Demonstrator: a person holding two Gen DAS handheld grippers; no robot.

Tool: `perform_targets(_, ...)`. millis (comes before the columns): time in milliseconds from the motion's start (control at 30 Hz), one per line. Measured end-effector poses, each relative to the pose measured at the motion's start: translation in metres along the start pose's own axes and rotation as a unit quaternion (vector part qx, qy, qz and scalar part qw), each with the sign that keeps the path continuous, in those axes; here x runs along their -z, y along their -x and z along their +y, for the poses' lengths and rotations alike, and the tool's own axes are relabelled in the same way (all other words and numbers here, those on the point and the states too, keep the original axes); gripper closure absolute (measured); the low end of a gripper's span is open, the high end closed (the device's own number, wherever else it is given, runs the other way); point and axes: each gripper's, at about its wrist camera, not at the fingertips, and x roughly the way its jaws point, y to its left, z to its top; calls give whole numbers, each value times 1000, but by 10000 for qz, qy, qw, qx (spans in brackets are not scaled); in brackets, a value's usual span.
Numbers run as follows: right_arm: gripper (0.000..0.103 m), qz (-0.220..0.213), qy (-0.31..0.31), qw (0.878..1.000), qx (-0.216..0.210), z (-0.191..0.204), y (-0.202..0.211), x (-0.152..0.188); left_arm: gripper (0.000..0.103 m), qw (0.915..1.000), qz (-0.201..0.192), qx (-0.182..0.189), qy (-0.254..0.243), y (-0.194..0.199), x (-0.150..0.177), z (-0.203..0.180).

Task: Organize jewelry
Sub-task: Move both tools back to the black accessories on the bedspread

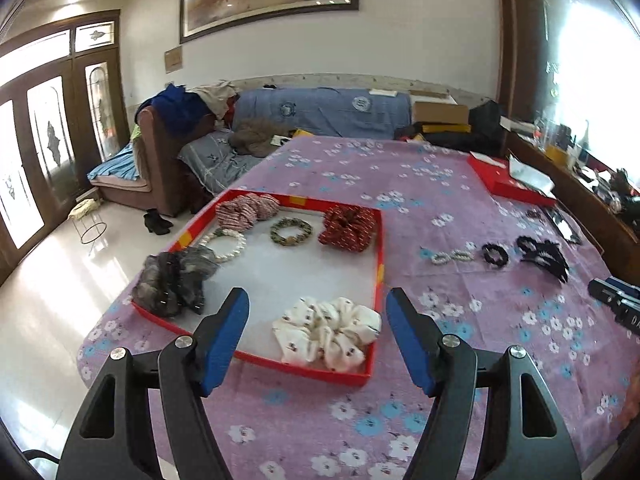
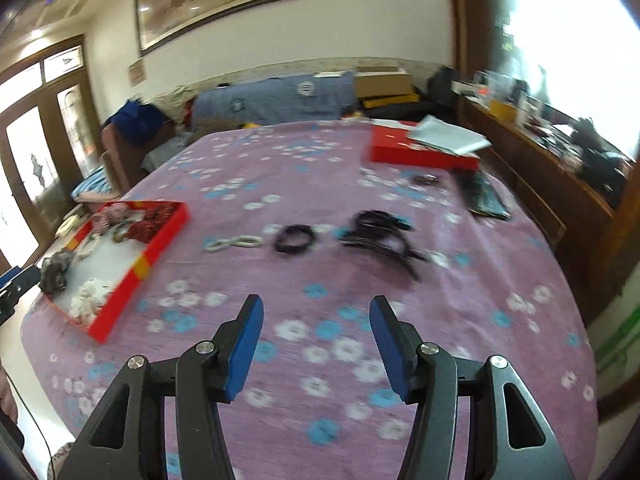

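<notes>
A red tray (image 1: 378, 264) on the flowered purple cloth holds several pieces: a white scrunchie (image 1: 328, 332), a grey one (image 1: 172, 280), a pearl bracelet (image 1: 228, 244), a green bead bracelet (image 1: 291, 232) and a red scrunchie (image 1: 348, 228). My left gripper (image 1: 318, 298) hovers open and empty over the tray's near end. To the tray's right on the cloth lie a white bead loop (image 2: 234, 243), a black bracelet (image 2: 295, 238) and black hair clips (image 2: 380, 236). My right gripper (image 2: 316, 302) is open and empty, short of those three, and its view is blurred.
A red box (image 2: 420, 156) with white paper on it sits at the far right of the table, with a dark pouch (image 2: 484, 196) and a small dark ring (image 2: 428, 180) nearby. A cluttered wooden sideboard (image 2: 560, 184) runs along the right. A sofa (image 1: 320, 112) stands behind.
</notes>
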Motion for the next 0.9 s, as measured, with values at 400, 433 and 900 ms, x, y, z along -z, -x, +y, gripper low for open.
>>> perform_targets(400, 44, 178, -867, 9959, 184, -70, -26, -4, 33, 9963, 453, 695, -215, -22, -7, -35)
perform_targets(433, 44, 173, -965, 9951, 160, -75, -30, -7, 33, 9954, 495, 790, -214, -24, -10, -38)
perform_targets(900, 44, -35, -1292, 9914, -207, -100, -112, -60, 33, 9816, 992, 1553, -496, -91, -64, -126)
